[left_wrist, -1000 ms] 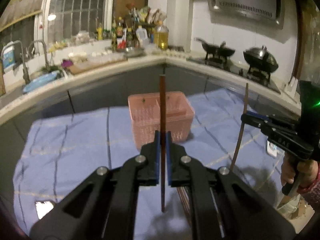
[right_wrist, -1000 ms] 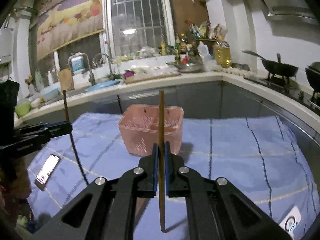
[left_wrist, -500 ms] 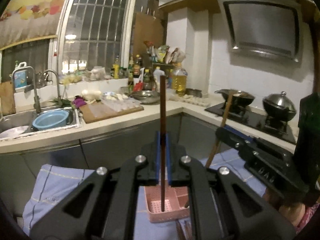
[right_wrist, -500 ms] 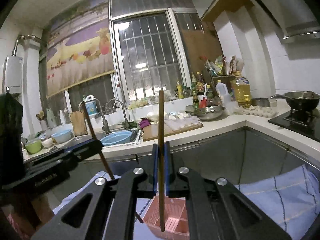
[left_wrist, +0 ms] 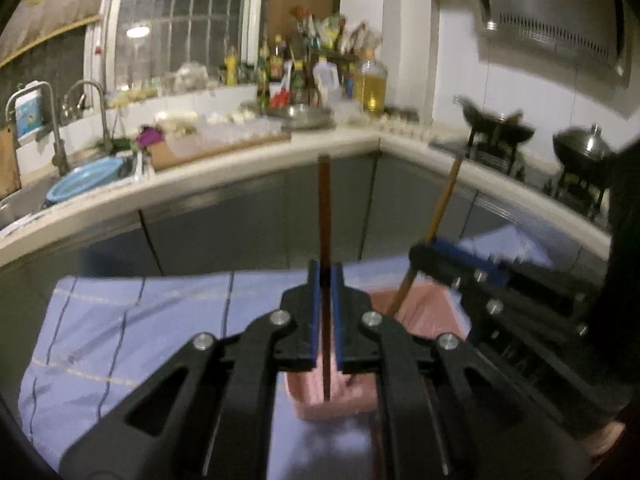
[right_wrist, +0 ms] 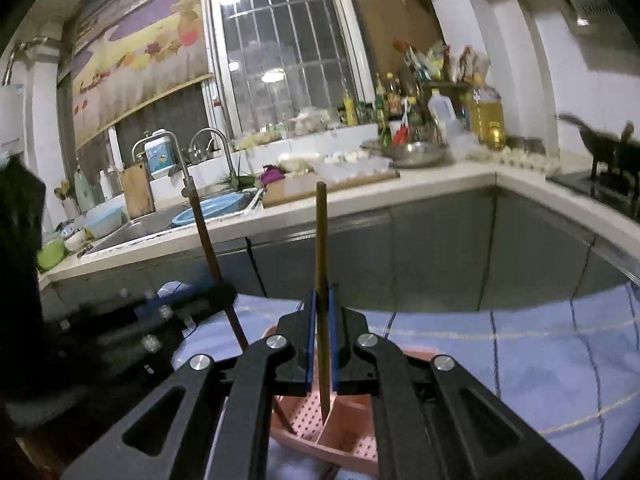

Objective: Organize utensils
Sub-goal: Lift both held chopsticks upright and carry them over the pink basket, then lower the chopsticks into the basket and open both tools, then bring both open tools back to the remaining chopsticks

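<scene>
Pink basket point(right_wrist: 320, 432) lay just below both clamped chopsticks, dark point(left_wrist: 325, 240) in your left gripper point(left_wrist: 325, 344), paler point(right_wrist: 321, 248) in your right gripper point(right_wrist: 322, 364); you needed tips inside one compartment before releasing.

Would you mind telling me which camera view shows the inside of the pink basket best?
The right wrist view: it looks down into the pink basket, showing the perforated floor and a divider. The left wrist view shows only its blurred outer wall and rim, largely hidden behind the left gripper.
</scene>
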`<state>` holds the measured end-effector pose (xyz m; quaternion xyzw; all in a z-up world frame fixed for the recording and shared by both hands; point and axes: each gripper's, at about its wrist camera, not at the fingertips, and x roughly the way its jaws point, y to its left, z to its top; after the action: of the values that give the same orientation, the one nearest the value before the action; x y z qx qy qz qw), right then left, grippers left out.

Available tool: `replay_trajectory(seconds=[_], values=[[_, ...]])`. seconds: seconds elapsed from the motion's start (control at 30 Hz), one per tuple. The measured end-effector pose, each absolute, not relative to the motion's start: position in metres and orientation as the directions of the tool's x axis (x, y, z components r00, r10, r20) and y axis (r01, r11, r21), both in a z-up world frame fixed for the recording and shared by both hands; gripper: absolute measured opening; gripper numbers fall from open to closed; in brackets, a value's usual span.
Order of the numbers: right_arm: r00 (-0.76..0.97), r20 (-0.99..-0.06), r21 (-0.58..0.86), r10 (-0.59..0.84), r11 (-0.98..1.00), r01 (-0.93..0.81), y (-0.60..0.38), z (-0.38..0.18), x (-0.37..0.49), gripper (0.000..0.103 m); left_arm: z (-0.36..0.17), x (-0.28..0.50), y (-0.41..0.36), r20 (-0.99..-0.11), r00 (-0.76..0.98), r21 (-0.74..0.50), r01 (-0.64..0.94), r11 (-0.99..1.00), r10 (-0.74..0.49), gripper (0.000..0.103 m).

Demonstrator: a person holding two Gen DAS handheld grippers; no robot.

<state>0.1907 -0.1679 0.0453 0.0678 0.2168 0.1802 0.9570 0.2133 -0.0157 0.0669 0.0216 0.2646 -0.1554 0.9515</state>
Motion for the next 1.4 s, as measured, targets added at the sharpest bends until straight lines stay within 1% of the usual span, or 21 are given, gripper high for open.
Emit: replay_trajectory(seconds=[0.03, 0.07, 0.13, 0.2, 0.27, 0.3, 0.33, 0.43, 0.47, 0.5, 0.6, 0.7, 0.83, 0.9, 0.97, 1.03, 1.1, 1.17, 1.23, 1.3, 1.4], values=[[0.832, -0.402, 0.22, 0.383, 0.922, -0.318, -0.167, 0.043, 0.191, 0.007, 0.061, 0.213, -0.017, -0.533, 0.802, -0.028, 0.303, 0.953, -0.27, 0.017], [0.818, -0.42, 0.235, 0.393, 0.918, -0.32, -0.167, 0.04, 0.191, 0.007, 0.057, 0.213, -0.018, -0.548, 0.797, -0.017, 0.294, 0.956, -0.255, 0.029], [0.792, -0.453, 0.271, 0.409, 0.91, -0.315, -0.167, 0.038, 0.191, 0.007, 0.056, 0.205, -0.012, -0.548, 0.803, -0.018, 0.269, 0.963, -0.234, 0.036], [0.79, -0.447, 0.303, 0.419, 0.902, -0.307, -0.17, 0.042, 0.183, 0.008, 0.059, 0.195, -0.004, -0.538, 0.809, -0.038, 0.255, 0.966, -0.235, 0.036], [0.802, -0.419, 0.313, 0.425, 0.897, -0.312, -0.173, 0.051, 0.171, 0.009, 0.068, 0.181, 0.007, -0.525, 0.82, -0.06, 0.234, 0.97, -0.23, 0.037], [0.811, -0.403, 0.307, 0.424, 0.898, -0.316, -0.173, 0.058, 0.162, 0.011, 0.071, 0.175, 0.011, -0.518, 0.824, -0.069, 0.228, 0.971, -0.23, 0.038], [0.817, -0.394, 0.301, 0.422, 0.899, -0.319, -0.174, 0.063, 0.157, 0.013, 0.076, 0.166, 0.018, -0.505, 0.831, -0.09, 0.216, 0.972, -0.232, 0.041], [0.833, -0.352, 0.3, 0.427, 0.894, -0.332, -0.176, 0.079, 0.13, 0.033, 0.084, 0.139, 0.032, -0.479, 0.846, -0.138, 0.192, 0.972, -0.235, 0.044], [0.839, -0.34, 0.299, 0.424, 0.895, -0.331, -0.177, 0.083, 0.123, 0.048, 0.084, 0.13, 0.035, -0.481, 0.846, -0.141, 0.183, 0.973, -0.229, 0.044], [0.852, -0.321, 0.293, 0.415, 0.898, -0.327, -0.178, 0.087, 0.113, 0.056, 0.083, 0.124, 0.035, -0.483, 0.846, -0.14, 0.179, 0.974, -0.225, 0.044], [0.88, -0.262, 0.285, 0.396, 0.903, -0.321, -0.183, 0.095, 0.083, 0.06, 0.075, 0.099, 0.036, -0.498, 0.842, -0.12, 0.172, 0.978, -0.209, 0.044], [0.895, -0.223, 0.312, 0.386, 0.898, -0.31, -0.19, 0.094, 0.053, 0.064, 0.058, 0.077, 0.033, -0.524, 0.836, -0.069, 0.146, 0.987, -0.161, 0.044], [0.927, -0.168, 0.342, 0.336, 0.902, -0.265, -0.201, 0.07, -0.004, 0.069, 0.025, 0.051, 0.031, -0.567, 0.816, -0.022, 0.125, 0.992, -0.115, 0.044], [0.941, -0.164, 0.333, 0.294, 0.915, -0.228, -0.204, 0.053, -0.027, 0.073, 0.01, 0.045, 0.029, -0.596, 0.797, 0.001, 0.124, 0.992, -0.099, 0.044], [0.946, -0.19, 0.329, 0.262, 0.925, -0.19, -0.206, 0.033, -0.044, 0.075, -0.005, 0.038, 0.025, -0.622, 0.779, 0.032, 0.126, 0.992, -0.079, 0.044], [0.93, -0.256, 0.334, 0.262, 0.927, -0.169, -0.205, 0.009, -0.052, 0.075, -0.017, 0.032, 0.021, -0.64, 0.766, 0.061, 0.133, 0.989, -0.064, 0.044], [0.887, -0.372, 0.319, 0.273, 0.935, -0.154, -0.201, -0.019, -0.054, 0.075, -0.026, 0.028, 0.018, -0.648, 0.76, 0.081, 0.137, 0.987, -0.052, 0.044], [0.847, -0.453, 0.311, 0.277, 0.94, -0.141, -0.198, -0.043, -0.054, 0.075, -0.033, 0.024, 0.015, -0.658, 0.752, 0.093, 0.137, 0.986, -0.043, 0.044], [0.806, -0.521, 0.314, 0.28, 0.941, -0.125, -0.194, -0.062, -0.051, 0.07, -0.04, 0.023, 0.014, -0.668, 0.743, 0.099, 0.135, 0.986, -0.035, 0.044], [0.755, -0.59, 0.304, 0.287, 0.945, -0.122, -0.188, -0.079, -0.044, 0.056, -0.044, 0.023, 0.011, -0.678, 0.735, 0.106, 0.13, 0.986, -0.024, 0.044], [0.71, -0.638, 0.292, 0.298, 0.947, -0.136, -0.178, -0.094, -0.039, 0.044, -0.051, 0.024, 0.01, -0.692, 0.722, 0.117, 0.122, 0.986, -0.007, 0.044]])
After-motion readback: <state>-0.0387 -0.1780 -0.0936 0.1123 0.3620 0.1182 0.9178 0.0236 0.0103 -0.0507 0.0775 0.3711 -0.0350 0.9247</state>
